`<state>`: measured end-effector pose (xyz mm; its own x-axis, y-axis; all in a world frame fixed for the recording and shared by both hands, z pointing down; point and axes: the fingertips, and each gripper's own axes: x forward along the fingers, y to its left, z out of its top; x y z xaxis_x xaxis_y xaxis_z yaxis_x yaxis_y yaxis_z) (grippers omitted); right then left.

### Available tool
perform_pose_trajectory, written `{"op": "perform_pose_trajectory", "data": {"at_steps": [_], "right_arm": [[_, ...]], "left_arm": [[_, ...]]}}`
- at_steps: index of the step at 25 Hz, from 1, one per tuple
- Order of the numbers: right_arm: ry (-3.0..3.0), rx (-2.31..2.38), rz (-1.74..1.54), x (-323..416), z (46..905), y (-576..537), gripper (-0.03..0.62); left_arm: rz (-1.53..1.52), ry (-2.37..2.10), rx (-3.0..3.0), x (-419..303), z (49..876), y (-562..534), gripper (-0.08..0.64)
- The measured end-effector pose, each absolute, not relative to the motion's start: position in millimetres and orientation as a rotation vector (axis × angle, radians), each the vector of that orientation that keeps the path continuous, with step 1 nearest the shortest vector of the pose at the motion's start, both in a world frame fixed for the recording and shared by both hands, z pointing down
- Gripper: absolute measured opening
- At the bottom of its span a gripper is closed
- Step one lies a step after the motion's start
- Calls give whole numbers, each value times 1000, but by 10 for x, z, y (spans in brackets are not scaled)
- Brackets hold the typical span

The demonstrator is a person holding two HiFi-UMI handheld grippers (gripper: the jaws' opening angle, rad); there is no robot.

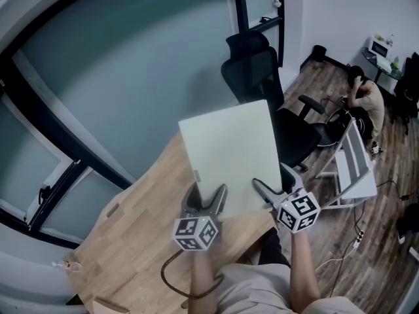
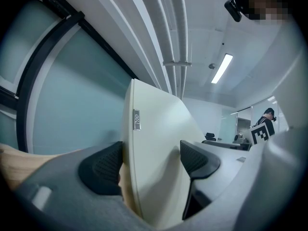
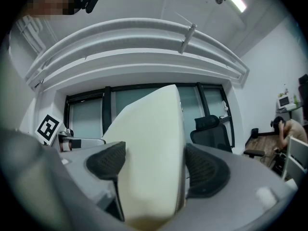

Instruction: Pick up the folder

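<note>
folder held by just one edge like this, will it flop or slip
Probably fairly stiff: the folder, gripped only along its near edge by the left gripper and right gripper, looks flat with no droop. Its smooth cover could slip between the fingers. It looks thin, so likely light.

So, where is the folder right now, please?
The folder is at the head view's centre, held above the wooden desk, its near edge clamped by the left gripper and right gripper, black chair just behind.
</note>
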<state>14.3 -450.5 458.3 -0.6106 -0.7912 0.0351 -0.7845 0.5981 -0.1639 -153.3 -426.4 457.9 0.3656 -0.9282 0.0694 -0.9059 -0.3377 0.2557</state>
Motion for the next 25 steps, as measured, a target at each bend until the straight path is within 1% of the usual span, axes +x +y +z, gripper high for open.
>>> {"op": "perform_pose_trajectory", "data": {"at_steps": [25], "right_arm": [[2777,-1361,-258,150,4550,-4509,385]], "left_arm": [[-104,-1669,2397,-1510,4524,-4259,362]]}}
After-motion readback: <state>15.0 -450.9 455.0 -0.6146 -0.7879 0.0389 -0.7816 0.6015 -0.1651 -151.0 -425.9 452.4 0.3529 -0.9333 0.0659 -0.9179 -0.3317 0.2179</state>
